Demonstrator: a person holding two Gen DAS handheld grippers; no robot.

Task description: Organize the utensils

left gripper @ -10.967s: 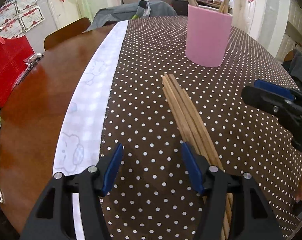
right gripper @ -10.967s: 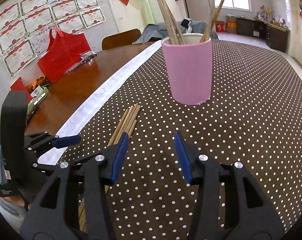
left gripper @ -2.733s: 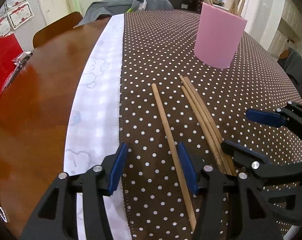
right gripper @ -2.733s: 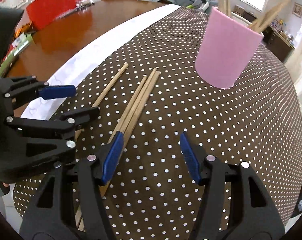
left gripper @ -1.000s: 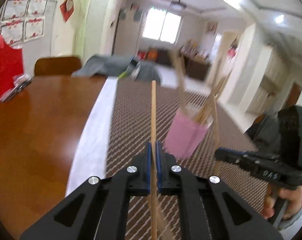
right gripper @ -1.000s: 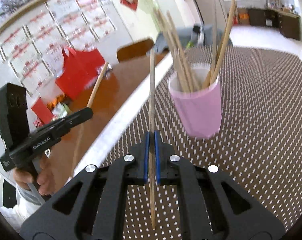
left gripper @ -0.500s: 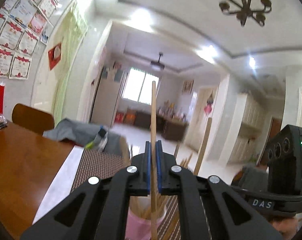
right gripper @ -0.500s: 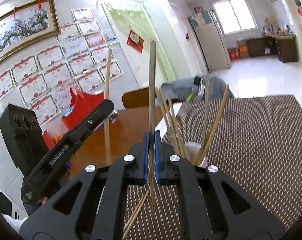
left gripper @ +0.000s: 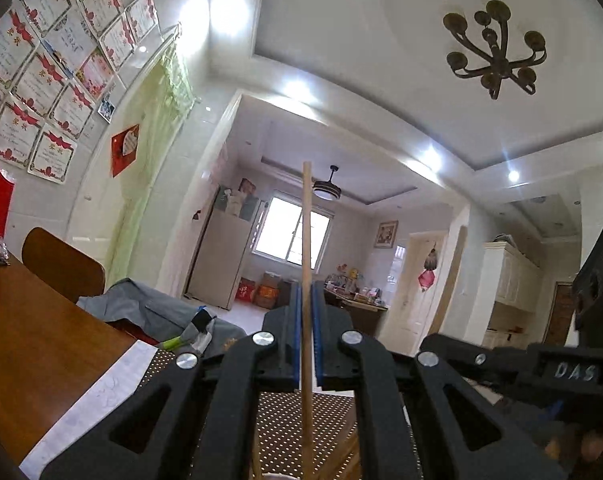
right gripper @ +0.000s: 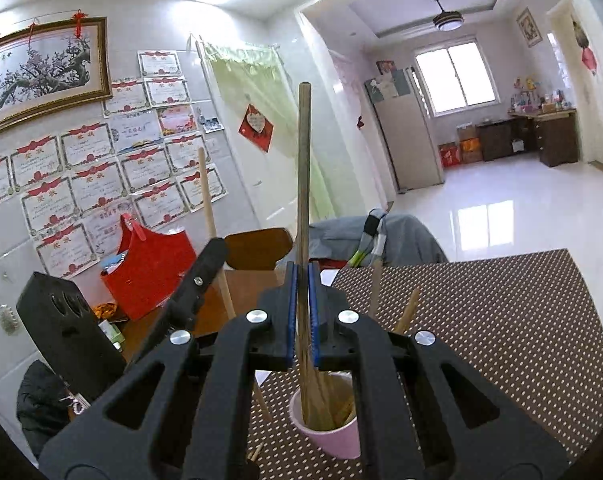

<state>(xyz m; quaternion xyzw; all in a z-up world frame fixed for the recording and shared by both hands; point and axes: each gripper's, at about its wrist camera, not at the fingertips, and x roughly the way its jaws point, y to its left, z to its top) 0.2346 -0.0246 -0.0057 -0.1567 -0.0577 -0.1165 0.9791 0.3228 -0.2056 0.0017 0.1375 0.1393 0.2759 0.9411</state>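
A: While the left gripper (left gripper: 307, 336) is clamped on one upright chopstick (left gripper: 306, 240) at the centre of its frame, what is the right one doing?

B: The right gripper (right gripper: 302, 312) is likewise clamped on a chopstick (right gripper: 303, 176), held vertical. Its lower end dips into the pink cup (right gripper: 333, 436) at the bottom centre of the right view.

A: What is in the cup?

B: Several more wooden chopsticks (right gripper: 407, 312), leaning on its rim. The cup stands on the brown dotted tablecloth (right gripper: 501, 320).

A: And the left tool from that side?

B: It shows at centre left, its stick rising beside the right one. A red bag (right gripper: 151, 268) sits on the wooden table (left gripper: 33, 344) behind.
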